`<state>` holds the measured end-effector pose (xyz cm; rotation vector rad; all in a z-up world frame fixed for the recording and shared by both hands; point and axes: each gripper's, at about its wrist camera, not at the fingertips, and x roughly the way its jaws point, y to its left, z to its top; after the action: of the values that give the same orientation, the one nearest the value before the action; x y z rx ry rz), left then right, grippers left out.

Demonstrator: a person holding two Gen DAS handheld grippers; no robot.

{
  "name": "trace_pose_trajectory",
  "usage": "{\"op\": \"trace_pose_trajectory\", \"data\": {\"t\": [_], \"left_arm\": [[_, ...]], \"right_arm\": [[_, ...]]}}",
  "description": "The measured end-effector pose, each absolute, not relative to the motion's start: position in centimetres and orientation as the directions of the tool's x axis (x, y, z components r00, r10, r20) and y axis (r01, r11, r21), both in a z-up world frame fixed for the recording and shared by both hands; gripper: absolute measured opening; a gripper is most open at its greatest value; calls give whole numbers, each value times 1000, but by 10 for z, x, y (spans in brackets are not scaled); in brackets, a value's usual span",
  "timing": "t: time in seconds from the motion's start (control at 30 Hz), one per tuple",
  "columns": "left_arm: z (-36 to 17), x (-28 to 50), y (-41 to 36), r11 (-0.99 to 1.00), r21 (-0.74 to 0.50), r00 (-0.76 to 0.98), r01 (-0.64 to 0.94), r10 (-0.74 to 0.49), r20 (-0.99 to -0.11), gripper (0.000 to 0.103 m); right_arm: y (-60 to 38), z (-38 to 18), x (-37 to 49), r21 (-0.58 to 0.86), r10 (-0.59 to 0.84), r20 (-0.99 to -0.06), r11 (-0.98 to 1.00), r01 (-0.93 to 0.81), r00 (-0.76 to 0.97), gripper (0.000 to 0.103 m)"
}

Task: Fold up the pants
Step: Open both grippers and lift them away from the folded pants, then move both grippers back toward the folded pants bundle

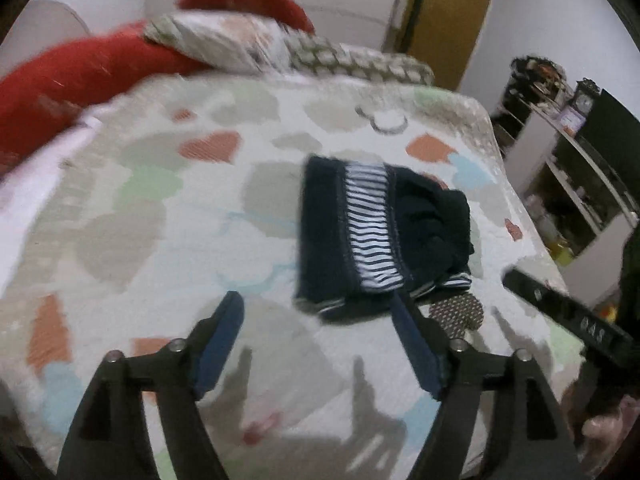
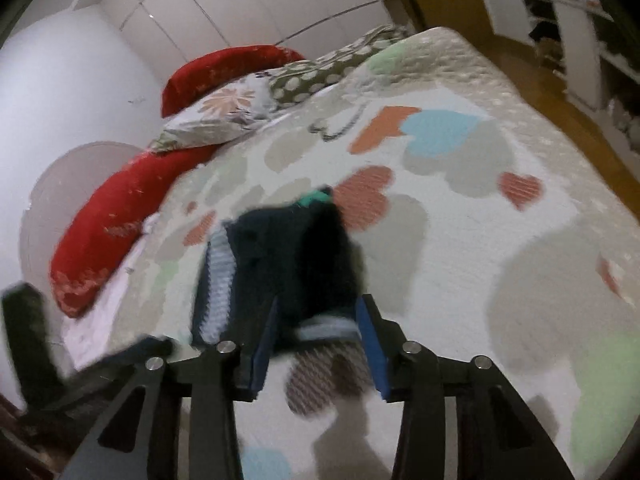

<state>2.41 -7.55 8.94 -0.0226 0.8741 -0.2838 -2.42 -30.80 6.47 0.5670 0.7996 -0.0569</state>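
Folded pants (image 1: 376, 236) beyond left claw (image 1: 320, 312)

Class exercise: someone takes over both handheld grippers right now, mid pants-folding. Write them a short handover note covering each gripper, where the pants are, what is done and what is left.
Left gripper: open, nothing between the fingers, held above the bedspread just short of the pants.
Right gripper: open, nothing gripped, also just short of the pants.
Pants: dark blue with a striped lining, lying on the bedspread as a compact folded bundle, cuffs toward the grippers.
Done: the folds appear made and the bundle let go.
Left: check the edges are even; tidy or fold once more if needed. The frames are blurred, so look closely.
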Motion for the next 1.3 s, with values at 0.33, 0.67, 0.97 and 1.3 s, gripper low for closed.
{"op": "trace_pose_trajectory", "data": {"t": [0.33, 0.67, 0.97, 1.3], "left_arm": [[142, -73, -31, 998, -55, 869, 15, -41, -494, 103], [160, -103, -23, 996, -66, 888, 54, -78, -454, 103], [158, -110, -27, 992, -80, 867, 98, -124, -483, 103], [136, -102, -47, 986, -58, 782, 158, -161, -602, 103]], "right_arm": [[-265, 68, -105, 344, 30, -728, 880, 328, 685, 58], [-224, 77, -119, 227, -34, -735, 929, 293, 677, 63], [-212, 77, -119, 208, -39, -748, 934, 290, 663, 66], [-210, 71, -121, 205, -36, -761, 934, 293, 647, 67]]}}
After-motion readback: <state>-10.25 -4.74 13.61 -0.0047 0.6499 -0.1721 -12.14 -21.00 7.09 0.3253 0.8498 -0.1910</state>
